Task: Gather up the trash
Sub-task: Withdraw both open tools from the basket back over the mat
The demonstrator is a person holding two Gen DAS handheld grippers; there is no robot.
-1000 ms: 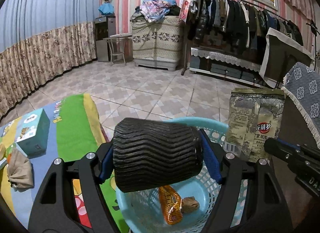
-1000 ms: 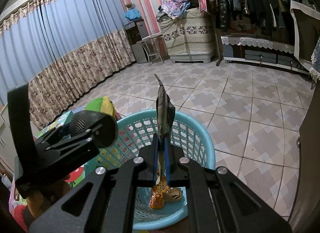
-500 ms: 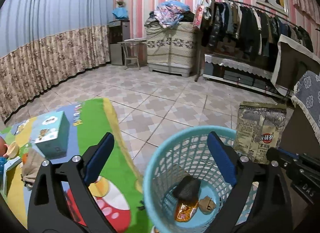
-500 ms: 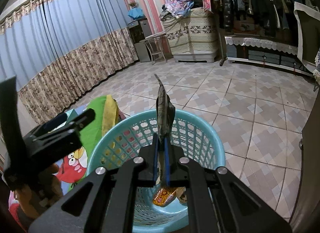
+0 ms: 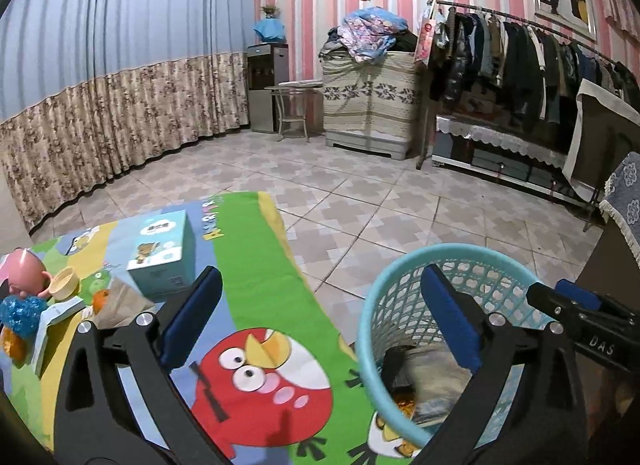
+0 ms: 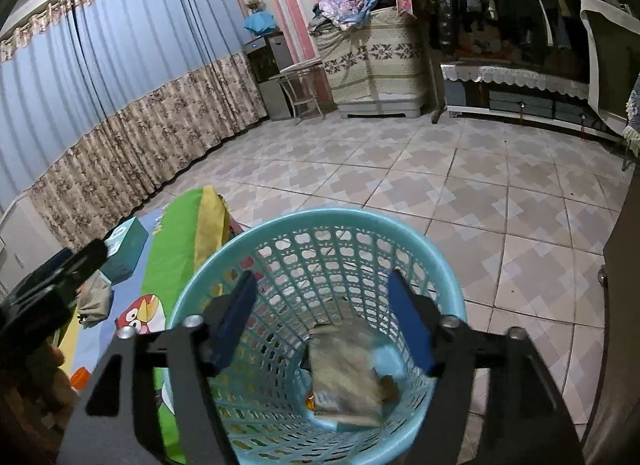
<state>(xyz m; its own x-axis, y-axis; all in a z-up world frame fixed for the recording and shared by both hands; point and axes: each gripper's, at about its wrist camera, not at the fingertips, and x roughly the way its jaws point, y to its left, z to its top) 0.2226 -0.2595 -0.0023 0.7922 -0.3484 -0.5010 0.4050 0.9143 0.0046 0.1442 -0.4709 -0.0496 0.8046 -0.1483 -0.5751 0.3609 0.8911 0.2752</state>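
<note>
Right gripper: jaws opening, spread wide over the mouth of the teal mesh basket, pointing down into it. Nothing between the pads. The silver-grey snack bag lies loose in the bottom of the basket, below and just ahead of the gripper, blurred, clear of both fingers. A small brown scrap sits at the bag's right edge; something orange shows under its lower left corner, too hidden to identify.

Left gripper: jaws opening, near full spread, empty. The left finger sits over the cartoon mat on the surface, the right finger over the near rim of the basket. From this view the basket is low right; inside it a dark object lies at the left and the pale bag beside it, partly hidden by the right finger. The tip of the right gripper pokes in from the right edge, above the basket's far side.

Still on the surface, left of the left gripper: a teal tissue box on the mat, and a crumpled brown paper piece just in front of the box, near the left finger but not touching it. Further left, a pink toy, a small tan cup and a blue glittery thing at the frame edge.

Basket stands on the tiled floor against the mat's right edge.
</note>
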